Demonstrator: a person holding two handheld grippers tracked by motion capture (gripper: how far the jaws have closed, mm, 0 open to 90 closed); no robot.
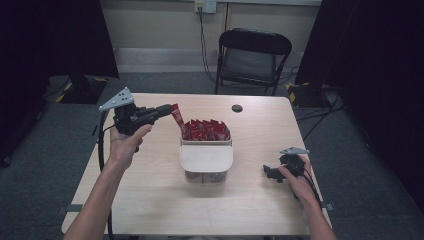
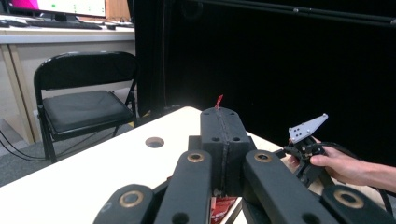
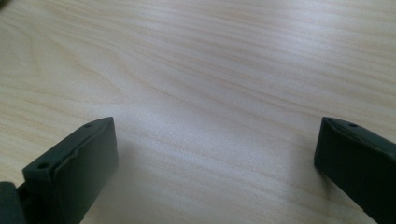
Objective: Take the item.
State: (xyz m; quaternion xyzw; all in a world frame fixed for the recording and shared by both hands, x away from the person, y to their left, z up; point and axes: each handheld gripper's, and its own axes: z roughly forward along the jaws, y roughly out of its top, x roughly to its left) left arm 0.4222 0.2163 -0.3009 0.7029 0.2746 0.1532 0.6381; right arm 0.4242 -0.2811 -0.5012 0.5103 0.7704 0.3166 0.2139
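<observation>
Container (image 1: pixel 206 159): pale, open-topped, stands mid-counter (image 1: pixel 150 195), between the two tongs; it is packed with upright red sachets (image 1: pixel 206 131), and a clear lower part shows beneath its pale front, contents there too dim to tell. Left tongs (image 1: pixel 167 109): held raised off the counter to the container's left, jaws closed flat on one red sachet (image 1: pixel 177 116), which hangs tilted just beside the container's left rim, above the other sachets. In the left gripper view the left tongs (image 2: pixel 225 122) press together with a red corner of the sachet (image 2: pixel 218 101) poking out past the tips and more red showing below them. Right tongs (image 1: pixel 267 172): low at the counter to the container's right, well apart from it, jaws spread wide and holding nothing; the right gripper view shows bare wood grain between the right tongs (image 3: pixel 215 140). Beyond the left tongs: a round cable hole (image 1: pixel 237 108) in the counter's far edge, and a black folding chair (image 1: pixel 252 57) on the floor behind it. Nothing lies between either tongs and the container.
</observation>
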